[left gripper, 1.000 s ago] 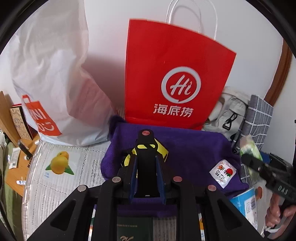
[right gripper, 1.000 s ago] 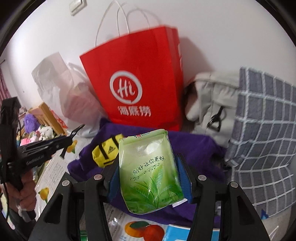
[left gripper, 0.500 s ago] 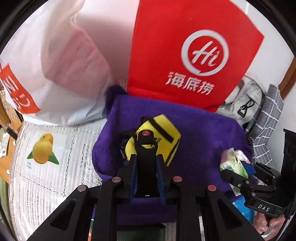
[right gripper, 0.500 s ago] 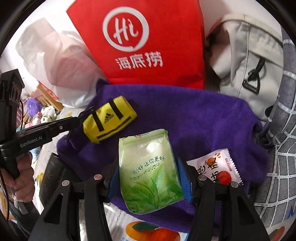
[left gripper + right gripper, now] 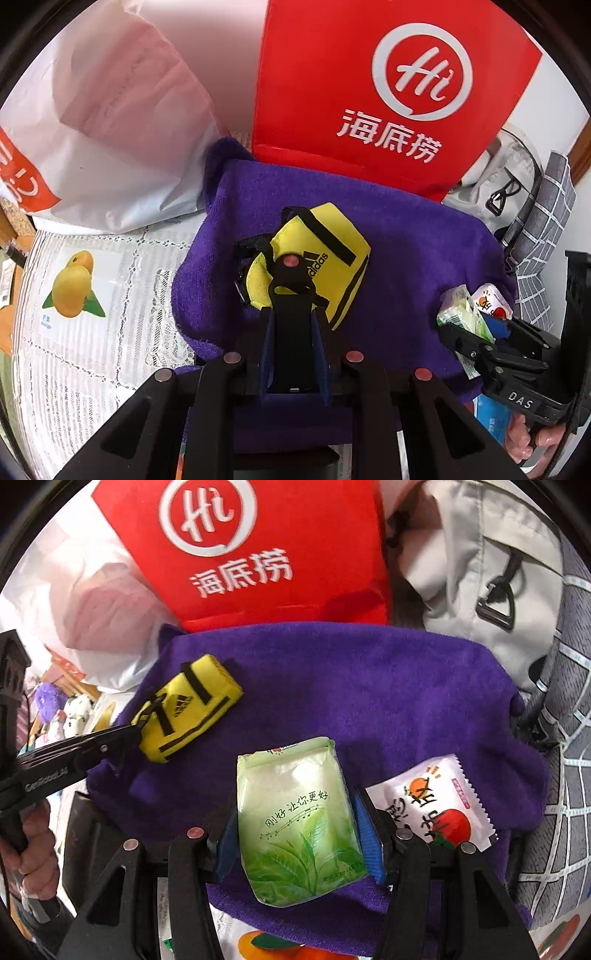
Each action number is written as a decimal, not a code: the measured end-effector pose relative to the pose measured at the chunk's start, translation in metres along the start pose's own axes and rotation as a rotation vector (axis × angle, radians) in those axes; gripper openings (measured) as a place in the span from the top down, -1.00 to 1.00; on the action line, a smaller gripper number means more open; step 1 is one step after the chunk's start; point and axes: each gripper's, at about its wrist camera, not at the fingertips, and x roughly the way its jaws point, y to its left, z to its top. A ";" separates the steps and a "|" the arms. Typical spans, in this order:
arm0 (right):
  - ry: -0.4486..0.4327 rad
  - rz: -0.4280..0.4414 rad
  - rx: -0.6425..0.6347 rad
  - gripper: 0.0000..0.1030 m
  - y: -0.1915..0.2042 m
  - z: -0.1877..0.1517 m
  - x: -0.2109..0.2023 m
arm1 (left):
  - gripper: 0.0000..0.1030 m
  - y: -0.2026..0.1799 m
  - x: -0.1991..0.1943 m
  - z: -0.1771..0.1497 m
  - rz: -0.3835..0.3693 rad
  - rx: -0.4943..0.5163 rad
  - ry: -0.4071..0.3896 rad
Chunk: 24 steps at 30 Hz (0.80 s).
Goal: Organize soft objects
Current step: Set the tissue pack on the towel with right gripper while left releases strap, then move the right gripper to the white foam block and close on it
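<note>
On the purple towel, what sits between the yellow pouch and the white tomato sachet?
In the right wrist view, the green tissue pack, gripped in the right tool, sits between the yellow pouch and the white tomato sachet over the purple towel.

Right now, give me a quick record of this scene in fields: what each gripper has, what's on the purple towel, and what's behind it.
left gripper: shut on the strap end of the yellow pouch
right gripper: shut on the green tissue pack, held above the towel
purple towel: spread out; yellow pouch lying on it
white snack packet: lying on the towel, at the right of the tissue pack
behind towel: red paper bag, upright; white plastic bag at its left
right of towel: grey bag, checked cloth
</note>
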 end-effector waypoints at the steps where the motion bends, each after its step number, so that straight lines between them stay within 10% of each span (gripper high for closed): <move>1: 0.007 0.002 0.002 -0.07 -0.001 0.000 0.001 | 0.61 0.000 0.000 0.000 -0.004 -0.001 0.001; 24: -0.177 -0.058 -0.017 -0.49 0.022 -0.033 -0.085 | 0.12 0.000 -0.052 0.005 -0.053 0.003 -0.070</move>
